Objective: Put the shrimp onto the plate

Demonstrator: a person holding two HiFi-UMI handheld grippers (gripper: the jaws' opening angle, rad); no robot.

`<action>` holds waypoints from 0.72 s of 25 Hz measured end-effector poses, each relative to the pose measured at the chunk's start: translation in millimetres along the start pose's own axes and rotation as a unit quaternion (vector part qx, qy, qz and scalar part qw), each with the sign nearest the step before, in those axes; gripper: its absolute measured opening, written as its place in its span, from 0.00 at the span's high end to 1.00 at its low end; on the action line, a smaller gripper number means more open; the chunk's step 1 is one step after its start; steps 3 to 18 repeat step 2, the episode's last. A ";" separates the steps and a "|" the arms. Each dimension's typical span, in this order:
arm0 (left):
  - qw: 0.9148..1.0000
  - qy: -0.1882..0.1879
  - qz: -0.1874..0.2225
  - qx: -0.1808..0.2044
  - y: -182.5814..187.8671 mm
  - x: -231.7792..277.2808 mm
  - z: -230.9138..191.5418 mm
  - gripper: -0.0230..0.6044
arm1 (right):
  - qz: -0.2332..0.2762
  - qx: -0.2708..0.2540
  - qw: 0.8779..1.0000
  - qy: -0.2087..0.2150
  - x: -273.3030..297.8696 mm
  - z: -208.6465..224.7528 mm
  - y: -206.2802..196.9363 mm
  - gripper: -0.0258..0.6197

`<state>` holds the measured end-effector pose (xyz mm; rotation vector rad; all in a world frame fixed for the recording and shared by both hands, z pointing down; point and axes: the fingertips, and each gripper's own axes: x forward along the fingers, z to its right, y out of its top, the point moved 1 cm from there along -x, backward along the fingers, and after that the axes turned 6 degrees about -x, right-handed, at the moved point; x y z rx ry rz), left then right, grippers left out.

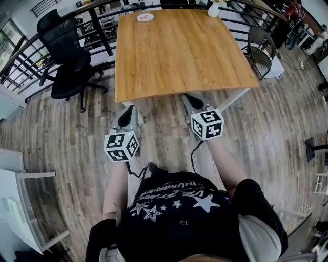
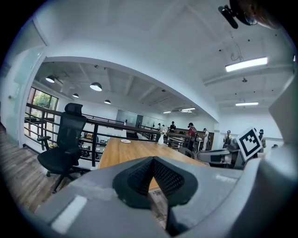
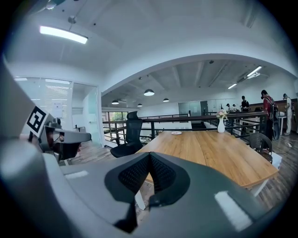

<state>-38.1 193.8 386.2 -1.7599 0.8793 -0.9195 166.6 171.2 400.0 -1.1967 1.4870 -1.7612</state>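
Plate [image 1: 145, 17] is set far across the table [image 1: 179, 56]; left hand-held gripper [image 1: 128, 109] and right hand-held gripper [image 1: 190, 96] are held low, jaws pressed together, empty.

A wooden table [image 1: 179, 56] is standing on a plank floor [image 1: 266, 128], carrying a plate [image 1: 145, 17] and a white vase [image 1: 213, 9] at its far edge.

The right gripper [image 3: 148, 162], jaws together, faces the wooden table [image 3: 219, 155] bearing a plate [image 3: 176, 133]

Head view: from above the person, steeply down, table [image 1: 179, 51] ahead. Gripper views: low, close to the table's near edge, facing far across it. All share the table and its far plate [image 1: 145, 17].
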 end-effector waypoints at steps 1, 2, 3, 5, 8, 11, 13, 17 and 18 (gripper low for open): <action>1.000 0.001 0.002 0.003 1.0 1.1 7.0 0.96 | 0.002 0.000 1.000 0.001 -4.2 4.6 -0.1 0.96; 1.000 0.002 0.005 0.006 2.1 2.3 14.0 0.96 | 0.004 0.000 1.000 0.003 -8.3 9.3 -0.1 0.96; 1.000 0.002 0.005 0.006 2.1 2.3 14.0 0.96 | 0.004 0.000 1.000 0.003 -8.3 9.3 -0.1 0.96; 1.000 0.002 0.005 0.006 2.1 2.3 14.0 0.96 | 0.004 0.000 1.000 0.003 -8.3 9.3 -0.1 0.96; 1.000 0.002 0.005 0.006 2.1 2.3 14.0 0.96 | 0.004 0.000 1.000 0.003 -8.3 9.3 -0.1 0.96; 1.000 0.002 0.005 0.006 2.1 2.3 14.0 0.96 | 0.004 0.000 1.000 0.003 -8.3 9.3 -0.1 0.96; 1.000 0.002 0.005 0.006 2.1 2.3 14.0 0.96 | 0.004 0.000 1.000 0.003 -8.3 9.3 -0.1 0.96; 1.000 0.002 0.005 0.006 2.1 2.3 14.0 0.96 | 0.004 0.000 1.000 0.003 -8.3 9.3 -0.1 0.96; 1.000 0.002 0.005 0.006 2.1 2.3 14.0 0.96 | 0.004 0.000 1.000 0.003 -8.3 9.3 -0.1 0.96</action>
